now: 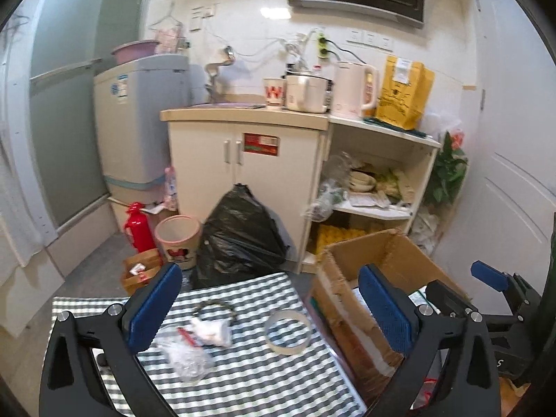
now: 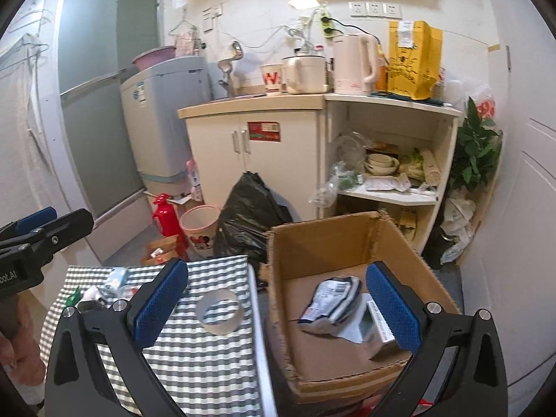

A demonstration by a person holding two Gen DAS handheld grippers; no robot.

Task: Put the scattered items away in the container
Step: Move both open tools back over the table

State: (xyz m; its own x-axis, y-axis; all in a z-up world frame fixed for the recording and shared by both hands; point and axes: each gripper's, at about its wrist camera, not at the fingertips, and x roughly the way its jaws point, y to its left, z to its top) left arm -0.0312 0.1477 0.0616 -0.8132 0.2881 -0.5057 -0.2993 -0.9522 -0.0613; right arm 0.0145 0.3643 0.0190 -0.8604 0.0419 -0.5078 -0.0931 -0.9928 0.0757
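Left gripper [image 1: 267, 307]: fingers spread wide, holding nothing.
Right gripper [image 2: 278, 299]: fingers wide apart, empty.
Tape roll [image 1: 287, 333]: flat on checked worktop [image 1: 243, 375], between left fingers.
Cardboard box [image 2: 333, 239]: beside worktop, packet [image 2: 330, 300] inside, by right finger.

Red "W" on the paper cup [image 2: 271, 78] by my cooker, "oot.AI" (cut off) on my left gripper [image 2: 14, 274], other labels unreadable
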